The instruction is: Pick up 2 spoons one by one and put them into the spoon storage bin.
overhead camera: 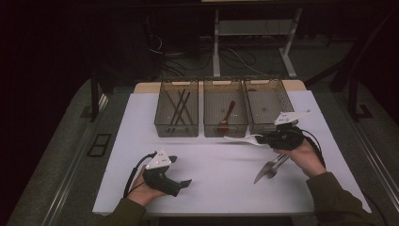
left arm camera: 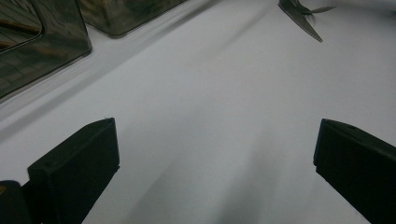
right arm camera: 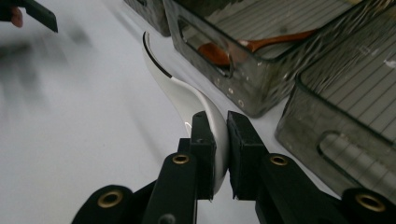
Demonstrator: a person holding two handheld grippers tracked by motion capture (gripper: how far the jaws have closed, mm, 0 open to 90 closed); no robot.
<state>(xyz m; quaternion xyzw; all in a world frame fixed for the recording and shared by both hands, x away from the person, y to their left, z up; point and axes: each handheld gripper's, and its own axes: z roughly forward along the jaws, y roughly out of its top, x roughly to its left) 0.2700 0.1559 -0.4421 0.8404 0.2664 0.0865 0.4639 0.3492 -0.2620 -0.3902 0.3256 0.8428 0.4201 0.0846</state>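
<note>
Three clear bins stand in a row at the far side of the white desk [overhead camera: 211, 179]. From the high view, the left bin [overhead camera: 176, 114] holds a few dark thin sticks [overhead camera: 180, 107] that lie lengthwise, the middle bin [overhead camera: 225, 114] holds one reddish-brown spoon [overhead camera: 227, 115], and the right bin [overhead camera: 267, 104] has nothing visible inside. The right gripper [right arm camera: 219, 140] is clenched on the wide end of a white spoon [right arm camera: 187, 95], and the spoon's long handle points away toward the left, above the desk and just in front of the middle bin. Near the right hand [overhead camera: 303, 157], a metal knife [overhead camera: 264, 171] and a fork [overhead camera: 276, 167] lie together on the desk. The left gripper [overhead camera: 184, 183] rests low near the front edge of the desk, well apart from the bins, and its jaws are released with only bare desk between them.
</note>
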